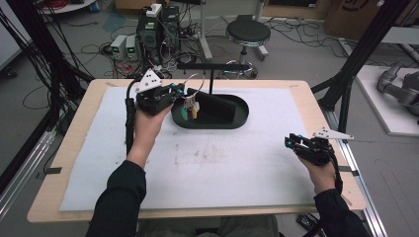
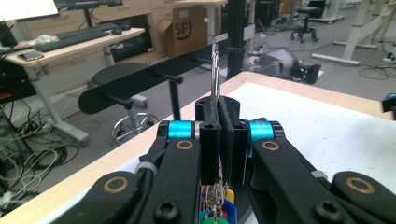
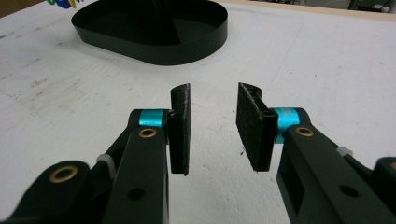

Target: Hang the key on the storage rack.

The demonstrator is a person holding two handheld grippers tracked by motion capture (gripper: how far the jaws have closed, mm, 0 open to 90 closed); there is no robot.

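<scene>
— At the table's eleven o'clock, what is your left gripper [image 1: 179, 92] doing?
— My left jaws are pressed together on a wire key ring [image 2: 215, 70], its coloured tags [image 1: 189, 110] hanging over the black tray [image 1: 237, 118] below the hook rack [image 1: 212, 65].
— And at four o'clock?
— My right gripper [image 3: 213, 126] hovers over the white mat [image 1: 212, 168], jaws spread, holding nothing.

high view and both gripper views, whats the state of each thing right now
left gripper: shut on the key ring, held above the tray
key ring: upright in the jaws, coloured tags hanging below
right gripper: open, nothing in it, over the white mat
black tray: flat on the mat
</scene>
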